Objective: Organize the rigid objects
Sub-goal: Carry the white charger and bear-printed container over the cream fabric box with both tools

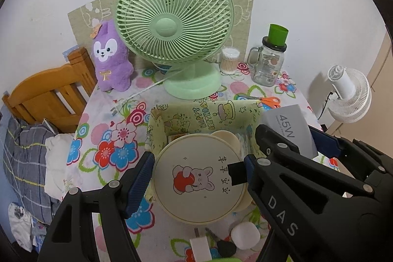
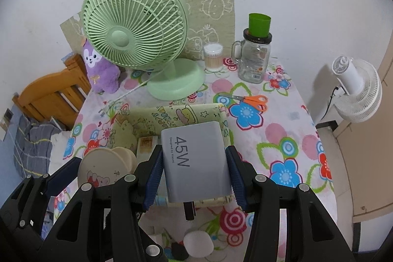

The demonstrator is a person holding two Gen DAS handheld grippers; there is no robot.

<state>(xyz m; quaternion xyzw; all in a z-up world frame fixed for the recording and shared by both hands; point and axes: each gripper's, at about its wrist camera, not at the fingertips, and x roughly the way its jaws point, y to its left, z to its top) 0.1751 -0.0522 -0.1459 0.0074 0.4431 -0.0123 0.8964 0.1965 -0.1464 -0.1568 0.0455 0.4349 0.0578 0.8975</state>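
So your left gripper [image 1: 199, 170] clamps round cream mirror [image 1: 199, 178] lower center; your right gripper [image 2: 195, 168] pinches 45W charger [image 2: 196, 161] over fabric box [image 2: 147, 119] mid-frame.

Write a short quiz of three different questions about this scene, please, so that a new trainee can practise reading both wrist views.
1. True or false: the right gripper is shut on the grey 45W charger.
2. Multiple choice: what does the left gripper hold? A) the orange scissors B) a round cream case with a bear picture C) the glass jar
3. Fill in: both held things hang over the yellow fabric ____ on the table.

Key
1. True; its blue pads press both sides of the charger.
2. B; the round cream case sits between the fingers, while the orange scissors and the glass jar stay on the floral tablecloth.
3. box.
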